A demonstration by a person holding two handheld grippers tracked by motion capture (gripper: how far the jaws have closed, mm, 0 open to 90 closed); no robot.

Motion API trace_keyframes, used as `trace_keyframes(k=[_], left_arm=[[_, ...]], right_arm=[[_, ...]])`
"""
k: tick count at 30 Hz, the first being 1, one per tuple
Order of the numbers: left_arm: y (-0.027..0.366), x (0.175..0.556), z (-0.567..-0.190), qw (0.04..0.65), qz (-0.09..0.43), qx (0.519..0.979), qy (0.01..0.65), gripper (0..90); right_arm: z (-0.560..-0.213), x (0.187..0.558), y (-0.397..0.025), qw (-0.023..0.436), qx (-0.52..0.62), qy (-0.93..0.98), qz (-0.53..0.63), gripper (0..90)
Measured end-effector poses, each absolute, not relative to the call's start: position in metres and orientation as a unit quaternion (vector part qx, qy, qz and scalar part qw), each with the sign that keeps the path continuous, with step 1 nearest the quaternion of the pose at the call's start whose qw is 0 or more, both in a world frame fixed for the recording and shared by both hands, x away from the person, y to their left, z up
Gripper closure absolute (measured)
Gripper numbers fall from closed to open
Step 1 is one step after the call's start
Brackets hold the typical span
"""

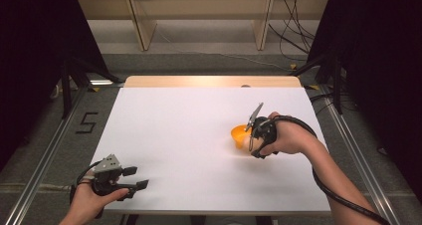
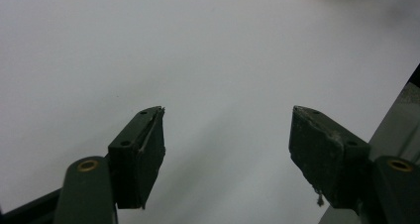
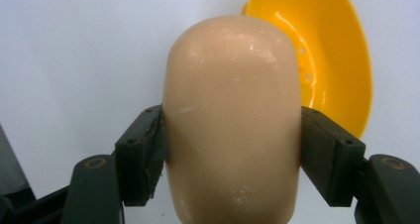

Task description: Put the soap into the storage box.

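Right hand-held gripper: clamped across peach soap-like block, poised above yellow bowl for placement. Left hand-held gripper: open, parked near-left over tabletop.

white table top, wooden shelving, black cables, grey floor

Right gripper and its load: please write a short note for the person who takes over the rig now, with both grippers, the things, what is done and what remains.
Right gripper: shut on the beige rounded piece, both pads against its sides, held just beside the orange bowl.
Left gripper: open, holding nothing, low over the near left of the white table.
Orange bowl: on the table, right of centre; what shows of its inside holds nothing.
Done: the piece is grasped.
Left, probably: bring the piece over the bowl, lower it in, and open the jaws.
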State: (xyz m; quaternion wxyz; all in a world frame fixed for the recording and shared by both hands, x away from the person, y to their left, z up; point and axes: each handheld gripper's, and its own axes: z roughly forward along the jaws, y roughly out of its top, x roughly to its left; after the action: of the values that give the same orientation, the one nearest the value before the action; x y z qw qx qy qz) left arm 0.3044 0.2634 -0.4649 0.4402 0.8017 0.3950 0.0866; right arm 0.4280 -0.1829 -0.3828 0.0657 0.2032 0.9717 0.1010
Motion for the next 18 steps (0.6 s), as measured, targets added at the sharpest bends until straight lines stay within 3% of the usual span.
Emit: trace_keyframes(k=[18], left_arm=[[0.263,0.305,-0.465,0.441,0.085,0.802,0.395,29.7]], right_arm=[[-0.381,0.451,-0.183,0.085,0.200,0.971,0.102,33.2]])
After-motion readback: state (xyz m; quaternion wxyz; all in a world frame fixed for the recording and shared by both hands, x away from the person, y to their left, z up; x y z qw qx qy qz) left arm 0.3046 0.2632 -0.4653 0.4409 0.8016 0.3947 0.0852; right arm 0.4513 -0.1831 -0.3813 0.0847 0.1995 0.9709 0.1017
